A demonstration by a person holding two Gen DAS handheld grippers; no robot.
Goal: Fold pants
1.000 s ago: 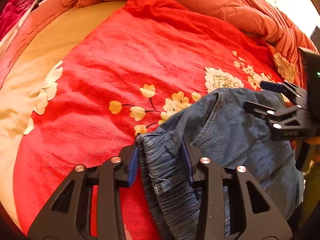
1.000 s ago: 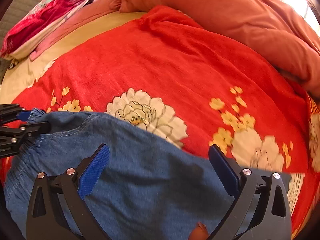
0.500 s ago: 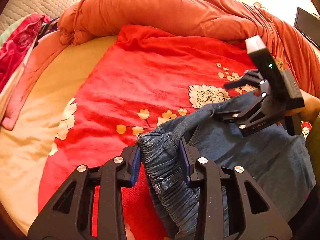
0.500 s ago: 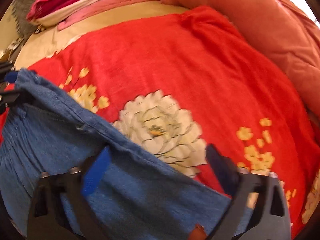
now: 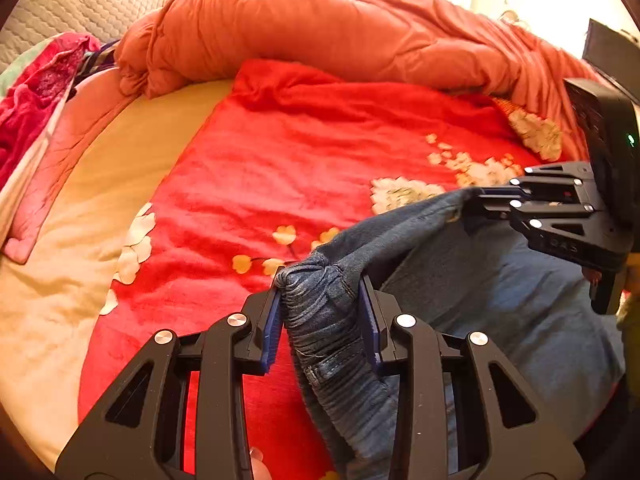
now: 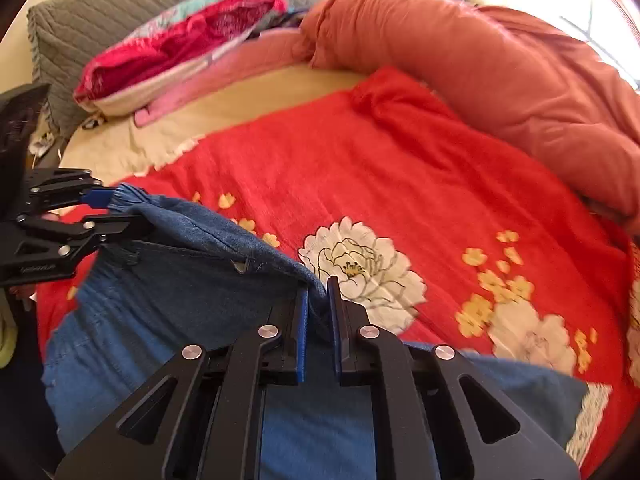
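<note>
Blue denim pants (image 5: 500, 304) lie on a red flowered blanket (image 5: 304, 168), their top edge lifted off it. My left gripper (image 5: 320, 292) is shut on the bunched elastic waistband at one end. In the right wrist view my right gripper (image 6: 318, 292) is shut on the pants (image 6: 192, 300) along the same edge, which stretches between both grippers. The right gripper (image 5: 480, 196) shows at the right of the left wrist view, and the left gripper (image 6: 108, 208) at the left of the right wrist view.
An orange duvet (image 5: 320, 32) is heaped along the far side of the bed. A cream sheet (image 5: 64, 264) lies to the left. A pink-red folded cloth (image 6: 176, 44) and a grey quilted pillow (image 6: 120, 0) sit at the head of the bed.
My right gripper went from wide open above the denim to shut on the pants' edge. Both grippers rose, lifting the waistband edge off the blanket.
</note>
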